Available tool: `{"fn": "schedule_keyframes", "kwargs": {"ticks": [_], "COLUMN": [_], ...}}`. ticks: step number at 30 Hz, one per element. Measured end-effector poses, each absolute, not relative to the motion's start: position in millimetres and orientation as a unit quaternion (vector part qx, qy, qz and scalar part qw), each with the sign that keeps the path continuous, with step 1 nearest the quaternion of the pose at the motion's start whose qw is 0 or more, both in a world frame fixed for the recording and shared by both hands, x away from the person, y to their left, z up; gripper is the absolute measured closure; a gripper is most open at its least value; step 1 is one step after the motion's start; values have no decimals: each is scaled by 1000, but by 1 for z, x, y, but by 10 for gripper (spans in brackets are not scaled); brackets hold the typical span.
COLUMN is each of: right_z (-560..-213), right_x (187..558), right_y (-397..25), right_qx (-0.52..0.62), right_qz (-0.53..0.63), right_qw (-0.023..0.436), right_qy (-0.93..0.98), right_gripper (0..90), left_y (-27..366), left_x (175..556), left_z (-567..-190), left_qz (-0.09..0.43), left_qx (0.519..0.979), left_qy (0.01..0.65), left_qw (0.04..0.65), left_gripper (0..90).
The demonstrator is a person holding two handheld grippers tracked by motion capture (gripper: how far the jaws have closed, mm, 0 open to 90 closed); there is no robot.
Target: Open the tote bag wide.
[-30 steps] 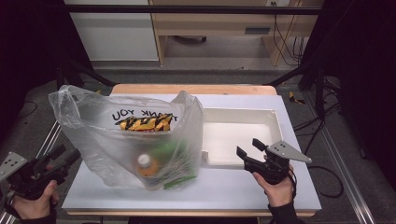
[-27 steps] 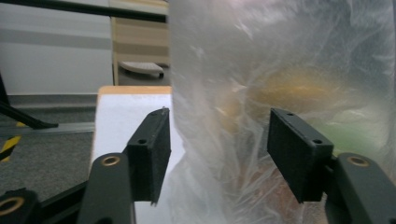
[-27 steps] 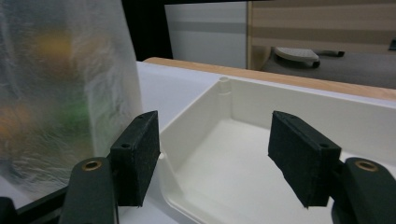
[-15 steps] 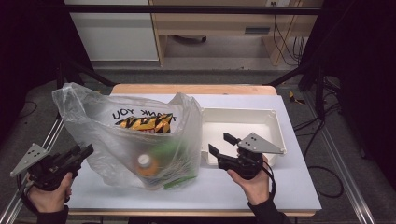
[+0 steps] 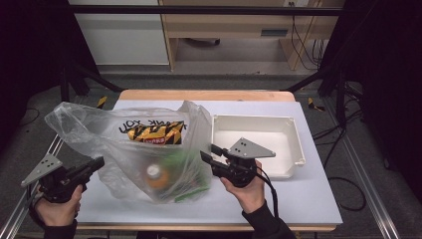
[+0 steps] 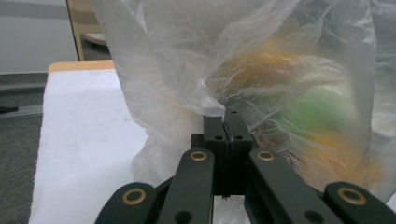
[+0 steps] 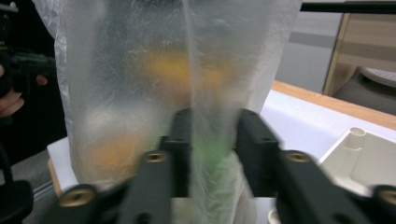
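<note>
A clear plastic bag (image 5: pixel 124 149) lies on the white table, holding a yellow snack packet (image 5: pixel 154 133), an orange-capped bottle (image 5: pixel 155 174) and something green (image 5: pixel 181 164). My left gripper (image 5: pixel 98 162) is at the bag's lower left edge. Its jaws are shut, and its tips (image 6: pixel 226 123) press against the film of the bag (image 6: pixel 243 70); I cannot tell whether any film is pinched. My right gripper (image 5: pixel 209 152) is at the bag's right edge and open. In the right gripper view, a fold of the bag (image 7: pixel 205 70) hangs between the jaws of the right gripper (image 7: pixel 215 140).
An empty white tray (image 5: pixel 298 144) stands right of the bag, just behind my right hand. The table's wooden far edge (image 5: pixel 199 94) and metal rails run along the sides. My left hand and its gripper (image 7: pixel 14 79) show at the far left of the right gripper view.
My right gripper has moved left from beside the tray to the bag's right edge. My left gripper has come up and rightward to the bag's left edge.
</note>
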State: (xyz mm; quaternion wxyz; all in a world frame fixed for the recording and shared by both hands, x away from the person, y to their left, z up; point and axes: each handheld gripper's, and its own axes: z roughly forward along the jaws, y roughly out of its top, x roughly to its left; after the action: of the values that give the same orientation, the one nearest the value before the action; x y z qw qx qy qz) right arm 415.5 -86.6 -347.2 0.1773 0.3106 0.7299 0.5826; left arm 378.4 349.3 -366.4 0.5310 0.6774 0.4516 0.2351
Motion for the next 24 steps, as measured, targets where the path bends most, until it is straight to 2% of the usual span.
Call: {"fn": "schedule_keyframes", "kwargs": {"ticks": [2, 4, 12, 24], "right_z": [-348, -349, -363, -404], "right_x": [414, 412, 405, 399], "right_y": [-87, -88, -99, -109], "right_qx": [304, 298, 307, 331], "right_qz": [579, 574, 558, 530], "right_qw": [172, 165, 147, 112], "right_qy": [737, 744, 757, 773], "right_gripper": [832, 900, 900, 900], "left_y": [348, 347, 341, 340], "left_x": [376, 373, 363, 360], "left_z": [-367, -367, -380, -431], "left_qz": [233, 231, 218, 185], "left_qx": [682, 686, 706, 729], "left_qy": [448, 445, 437, 463], "left_qw": [530, 528, 512, 469], "left_gripper": [900, 900, 900, 900]}}
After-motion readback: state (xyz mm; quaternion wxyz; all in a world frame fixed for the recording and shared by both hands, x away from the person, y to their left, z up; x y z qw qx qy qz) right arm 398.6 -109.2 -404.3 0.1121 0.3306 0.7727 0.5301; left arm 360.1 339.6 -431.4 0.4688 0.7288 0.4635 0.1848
